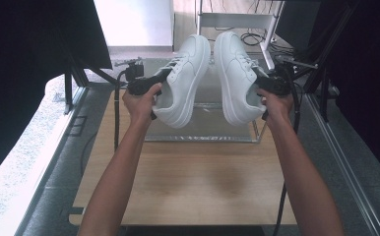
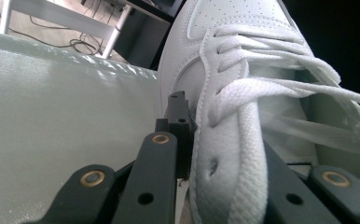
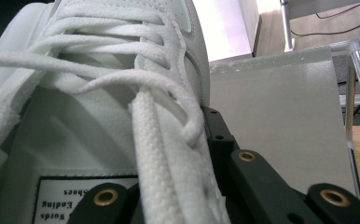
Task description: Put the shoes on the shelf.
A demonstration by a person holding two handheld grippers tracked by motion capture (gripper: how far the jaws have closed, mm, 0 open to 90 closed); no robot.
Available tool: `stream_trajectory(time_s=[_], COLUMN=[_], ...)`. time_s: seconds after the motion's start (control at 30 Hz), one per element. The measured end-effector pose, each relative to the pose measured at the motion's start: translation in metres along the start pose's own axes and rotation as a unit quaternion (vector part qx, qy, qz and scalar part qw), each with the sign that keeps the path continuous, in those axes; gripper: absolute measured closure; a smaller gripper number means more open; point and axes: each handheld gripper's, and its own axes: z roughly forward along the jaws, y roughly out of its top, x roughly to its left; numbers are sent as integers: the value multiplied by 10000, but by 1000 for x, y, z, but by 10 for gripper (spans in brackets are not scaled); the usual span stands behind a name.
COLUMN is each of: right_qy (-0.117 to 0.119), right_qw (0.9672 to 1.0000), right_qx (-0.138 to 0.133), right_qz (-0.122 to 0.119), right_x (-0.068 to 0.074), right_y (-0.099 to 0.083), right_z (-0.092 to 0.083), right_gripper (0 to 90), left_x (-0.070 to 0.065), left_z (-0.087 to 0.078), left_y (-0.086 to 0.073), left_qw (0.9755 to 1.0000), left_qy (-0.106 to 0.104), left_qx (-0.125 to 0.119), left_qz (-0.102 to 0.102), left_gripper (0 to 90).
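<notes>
Two white lace-up sneakers hang in the air above the back of the table, toes pointing away and soles facing each other. My left gripper (image 1: 164, 77) is shut on the left sneaker (image 1: 188, 69). In the left gripper view its jaws (image 2: 220, 140) pinch the laced side panel of that sneaker (image 2: 225, 93), one black finger (image 2: 178, 121) outside and the other inside the shoe. My right gripper (image 1: 258, 78) is shut on the right sneaker (image 1: 233, 69). Its jaws (image 3: 169, 158) clamp that sneaker's eyelet panel (image 3: 159, 116), with a printed label showing inside the shoe.
A clear-walled box (image 1: 203, 133) with a pale lining stands at the back of the wooden table (image 1: 198, 182), right below the shoes. A white metal rack (image 1: 235, 19) and cables lie beyond it. Dark curtains hang at both sides.
</notes>
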Motion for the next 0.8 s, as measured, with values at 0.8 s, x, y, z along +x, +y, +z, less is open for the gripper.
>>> stream_trajectory(time_s=[0.8], right_qy=[-513], right_qw=[9985], right_qx=[148], right_qz=[-137], right_x=[18], right_y=[34], right_z=[35], right_gripper=[883], left_x=[7], left_z=[27], left_y=[26], left_qw=[9979], left_qy=[600], left_qx=[-142], left_qz=[-182], left_gripper=[839])
